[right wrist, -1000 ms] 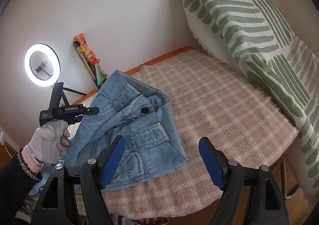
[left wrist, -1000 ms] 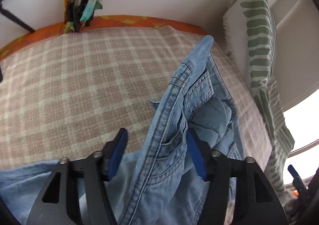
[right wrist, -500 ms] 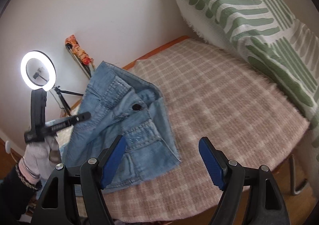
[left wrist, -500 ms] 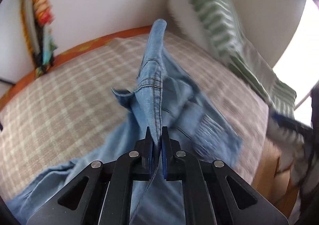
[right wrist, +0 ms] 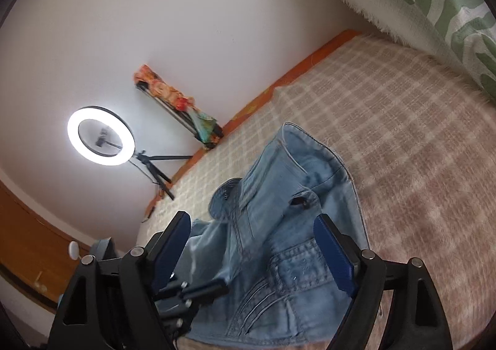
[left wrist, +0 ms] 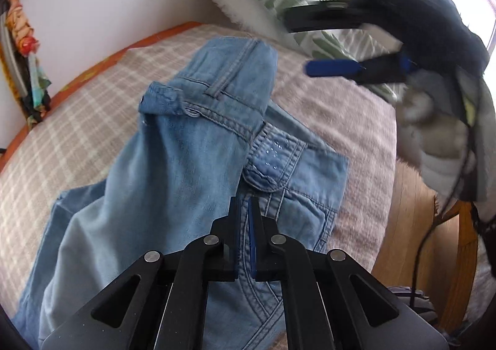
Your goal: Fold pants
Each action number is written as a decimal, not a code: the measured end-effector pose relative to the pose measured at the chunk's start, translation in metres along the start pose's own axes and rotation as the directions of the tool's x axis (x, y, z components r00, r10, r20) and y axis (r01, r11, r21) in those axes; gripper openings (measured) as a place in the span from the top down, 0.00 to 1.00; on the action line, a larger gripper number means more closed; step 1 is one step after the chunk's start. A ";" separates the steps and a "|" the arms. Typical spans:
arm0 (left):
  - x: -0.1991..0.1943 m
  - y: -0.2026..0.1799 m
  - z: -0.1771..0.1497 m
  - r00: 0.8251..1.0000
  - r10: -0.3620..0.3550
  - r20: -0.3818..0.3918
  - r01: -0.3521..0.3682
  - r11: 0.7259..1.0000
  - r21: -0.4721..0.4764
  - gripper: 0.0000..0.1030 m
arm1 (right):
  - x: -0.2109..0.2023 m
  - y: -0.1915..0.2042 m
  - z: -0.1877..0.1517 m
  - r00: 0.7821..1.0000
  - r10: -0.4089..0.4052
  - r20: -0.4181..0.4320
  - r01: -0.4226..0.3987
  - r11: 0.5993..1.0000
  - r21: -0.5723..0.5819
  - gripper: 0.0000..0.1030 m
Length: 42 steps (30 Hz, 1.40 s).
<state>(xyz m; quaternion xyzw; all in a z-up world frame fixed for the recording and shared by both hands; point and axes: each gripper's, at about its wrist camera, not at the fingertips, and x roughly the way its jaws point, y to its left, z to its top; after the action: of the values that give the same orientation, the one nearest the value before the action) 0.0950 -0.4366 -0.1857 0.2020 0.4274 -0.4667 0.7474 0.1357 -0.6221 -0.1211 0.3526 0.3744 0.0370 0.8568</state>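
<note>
Light blue denim pants [left wrist: 192,145] lie rumpled on a checked pink-beige blanket [left wrist: 77,108], waistband toward the wall. My left gripper [left wrist: 244,210] is shut on a fold of the denim near the waist. In the right wrist view the pants [right wrist: 288,210] lie under my right gripper [right wrist: 251,244], which is open, its blue pads on either side of the denim without touching it. The right gripper also shows blurred in the left wrist view [left wrist: 334,68], above the bed's right side.
A green-patterned white pillow [right wrist: 434,2] leans on the wall at the bed's head. A ring light on a tripod [right wrist: 100,139] and a colourful bundle [right wrist: 176,95] stand by the wall. The blanket's near edge [left wrist: 372,195] drops to a wooden floor.
My left gripper closed on the denim and swung right and down. My right gripper moved in low over the pants, still open.
</note>
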 end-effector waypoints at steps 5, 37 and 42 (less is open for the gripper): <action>0.005 0.006 -0.002 0.999 0.035 -0.007 -0.035 0.999 -0.002 0.97 | 0.033 -0.016 0.014 0.991 -0.124 -0.045 0.125 0.992 0.014 0.21; -0.049 0.026 -0.044 0.996 0.087 0.000 -0.087 0.989 0.119 0.98 | -0.027 -0.001 0.011 0.996 -0.081 -0.041 0.080 0.997 -0.020 0.91; -0.055 -0.007 -0.064 0.999 0.024 -0.039 -0.015 0.979 0.206 0.98 | -0.046 -0.017 -0.018 0.990 -0.119 -0.072 0.118 0.993 -0.025 0.91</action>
<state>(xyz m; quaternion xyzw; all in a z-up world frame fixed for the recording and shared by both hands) 0.0492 -0.3666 -0.1746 0.2920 0.3905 -0.4966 0.7181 0.0873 -0.6389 -0.1123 0.3194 0.4256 0.0028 0.8467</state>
